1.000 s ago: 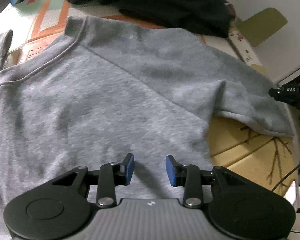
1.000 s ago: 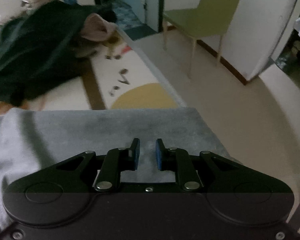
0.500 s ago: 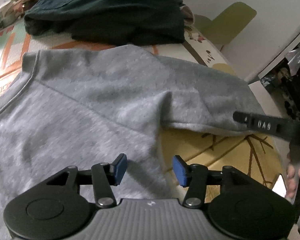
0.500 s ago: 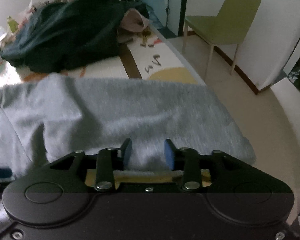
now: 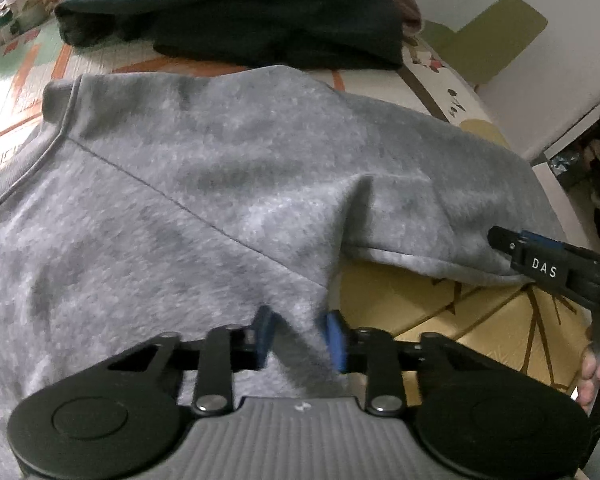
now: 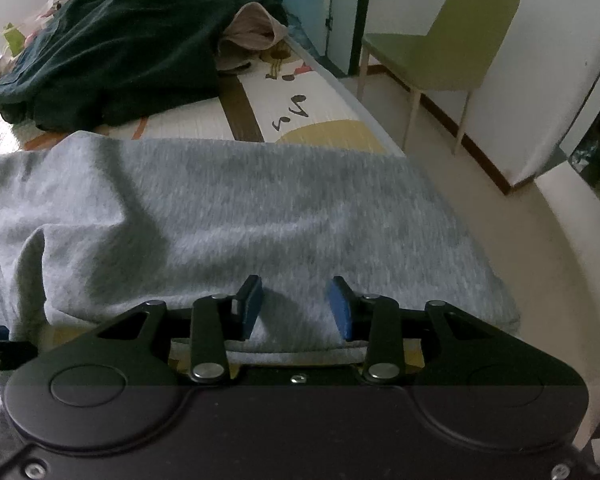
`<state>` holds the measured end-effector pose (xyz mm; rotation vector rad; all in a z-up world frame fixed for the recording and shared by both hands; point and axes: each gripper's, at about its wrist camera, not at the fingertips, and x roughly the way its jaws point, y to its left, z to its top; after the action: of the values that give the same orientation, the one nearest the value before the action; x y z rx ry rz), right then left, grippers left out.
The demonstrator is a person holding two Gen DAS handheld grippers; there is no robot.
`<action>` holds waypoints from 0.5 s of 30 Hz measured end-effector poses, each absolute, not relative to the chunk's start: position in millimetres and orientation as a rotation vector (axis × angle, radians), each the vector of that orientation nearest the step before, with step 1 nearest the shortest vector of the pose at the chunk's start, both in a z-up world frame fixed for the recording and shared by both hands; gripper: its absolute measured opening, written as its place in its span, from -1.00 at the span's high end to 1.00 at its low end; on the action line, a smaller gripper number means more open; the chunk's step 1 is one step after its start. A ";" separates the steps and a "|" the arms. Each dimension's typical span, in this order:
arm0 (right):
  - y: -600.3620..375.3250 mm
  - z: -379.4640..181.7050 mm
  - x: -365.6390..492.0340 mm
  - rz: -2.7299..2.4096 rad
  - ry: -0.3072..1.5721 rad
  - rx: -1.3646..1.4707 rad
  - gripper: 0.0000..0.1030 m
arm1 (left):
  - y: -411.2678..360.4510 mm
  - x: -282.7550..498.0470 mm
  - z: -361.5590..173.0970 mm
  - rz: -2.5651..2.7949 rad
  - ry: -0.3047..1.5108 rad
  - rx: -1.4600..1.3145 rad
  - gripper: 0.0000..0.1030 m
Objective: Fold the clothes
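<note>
A grey sweatshirt (image 5: 188,216) lies spread on a patterned mat (image 5: 452,320), one sleeve (image 6: 260,216) stretched out to the right. My left gripper (image 5: 300,332) points down at the body's side edge below the armpit. Its jaws are closing with that edge between them, and the pads stand clear of the cloth. My right gripper (image 6: 296,304) is open over the sleeve's lower hem, with cloth lying between its fingers. In the left wrist view the right gripper (image 5: 512,246) sits at the sleeve's end.
A heap of dark green clothes (image 6: 100,56) and a pink garment (image 6: 256,28) lie beyond the sweatshirt. A green chair (image 6: 452,48) stands on the floor past the mat's right edge. A person's fingers (image 5: 592,372) hold the right gripper.
The left gripper slid right from the sweatshirt's chest to its side edge; its jaws widened, then narrowed. The right gripper's jaws opened and it drew back over the sleeve's lower hem.
</note>
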<state>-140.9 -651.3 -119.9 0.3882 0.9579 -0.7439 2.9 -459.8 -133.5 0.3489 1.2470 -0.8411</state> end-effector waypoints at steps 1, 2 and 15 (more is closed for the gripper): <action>-651.9 -120.0 -140.2 -0.743 0.957 0.384 0.35 | -459.0 3.7 -133.7 -0.842 1.255 0.341 0.61; -652.4 -120.2 -139.3 -0.744 0.956 0.379 0.41 | -458.2 4.4 -133.9 -0.843 1.263 0.334 0.66; -691.4 -122.6 -143.0 -0.811 0.956 0.389 0.66 | -437.6 7.9 -134.8 -0.840 1.307 0.305 0.76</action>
<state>-143.0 -691.4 -122.6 0.3888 0.9559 -0.8105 7.9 -437.6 -134.8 0.3049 1.3070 -0.8398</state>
